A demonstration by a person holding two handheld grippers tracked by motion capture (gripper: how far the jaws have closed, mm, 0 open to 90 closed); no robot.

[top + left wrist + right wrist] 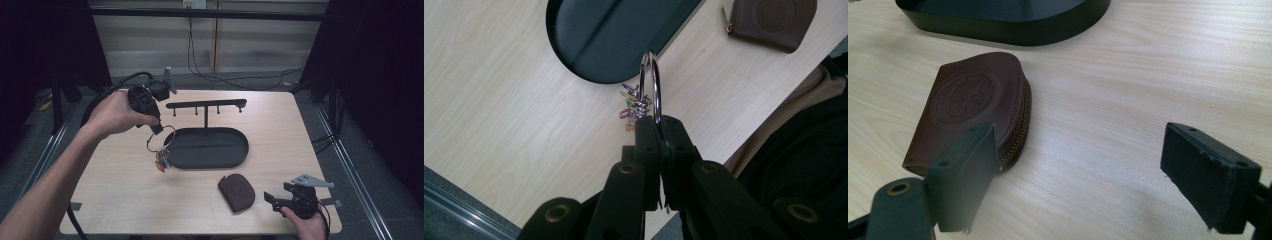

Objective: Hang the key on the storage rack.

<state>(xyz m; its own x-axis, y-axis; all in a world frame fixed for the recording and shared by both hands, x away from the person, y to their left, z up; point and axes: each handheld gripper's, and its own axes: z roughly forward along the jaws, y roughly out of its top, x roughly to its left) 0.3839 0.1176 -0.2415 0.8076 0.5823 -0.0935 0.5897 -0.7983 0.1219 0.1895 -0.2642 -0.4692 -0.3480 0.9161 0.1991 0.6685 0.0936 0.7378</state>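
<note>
Left gripper [658, 131] jaws tight on key ring [650, 85].

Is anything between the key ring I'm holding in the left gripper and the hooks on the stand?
Nothing visible. The key ring hangs from the shut left gripper, left of and below the hook bar, with open air between them.
</note>
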